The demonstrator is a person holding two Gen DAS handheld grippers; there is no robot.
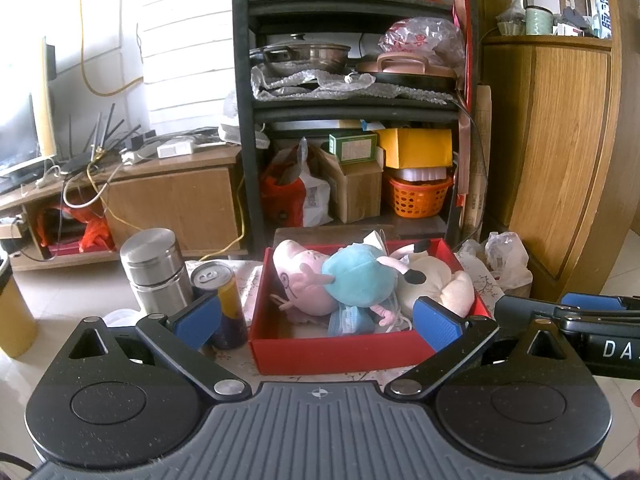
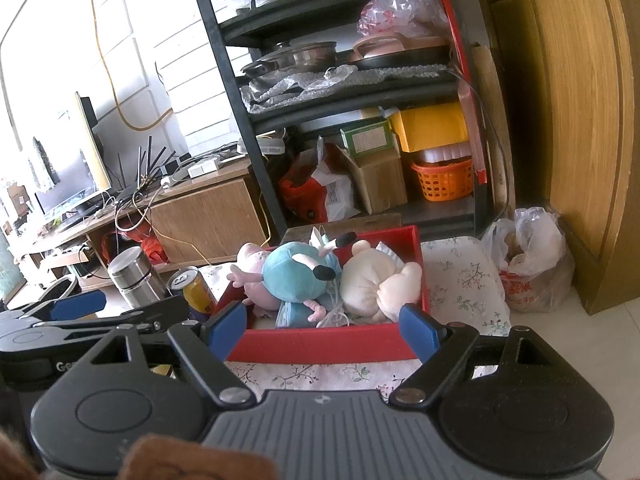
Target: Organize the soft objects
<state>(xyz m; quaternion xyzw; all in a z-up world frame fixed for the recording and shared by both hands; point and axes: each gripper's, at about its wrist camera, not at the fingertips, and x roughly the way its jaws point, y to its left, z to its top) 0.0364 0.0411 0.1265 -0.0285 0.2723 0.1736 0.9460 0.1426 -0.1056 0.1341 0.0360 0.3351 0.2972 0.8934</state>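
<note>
Left wrist view: the left gripper [image 1: 318, 320] sat nearest the lens, bottom centre, jaws spread wide with nothing between the blue pads [image 1: 199, 320]. Pads hung in front of the red box [image 1: 336, 354], not touching it. The box sat mid-frame on the desk [image 1: 248, 280] with its floral cloth. Inside the box: a pink plush [image 1: 304, 280] at left, a blue plush [image 1: 356, 278] in the middle lying partly over the pink one, and a cream plush [image 1: 436, 284] at right. A light blue face mask [image 1: 352, 320] lay under the blue plush by the near wall. Left of the box stood a yellow can [image 1: 224, 304], touching or just beside the box wall, can't tell which; further left stood a steel flask [image 1: 154, 272]. The right gripper [image 1: 592, 312] poked in at the right edge, seen side-on. A black shelf rack [image 1: 244, 120] with pots and boxes filled the upper centre.

Right wrist view: the right gripper [image 2: 324, 330] sat at bottom centre, jaws wide apart and empty, pads framing the near wall of the red box [image 2: 320, 346] without contact. Same three toys inside: pink plush [image 2: 252, 268] at left, blue plush [image 2: 296, 276] in the centre, cream plush [image 2: 372, 284] at right. The yellow can [image 2: 196, 288] and steel flask [image 2: 132, 276] stood left of the box. The left gripper [image 2: 80, 306] entered from the left edge. A white plastic bag [image 2: 532, 260] sat on the floor at right, beside a wooden cabinet [image 2: 580, 120].
</note>
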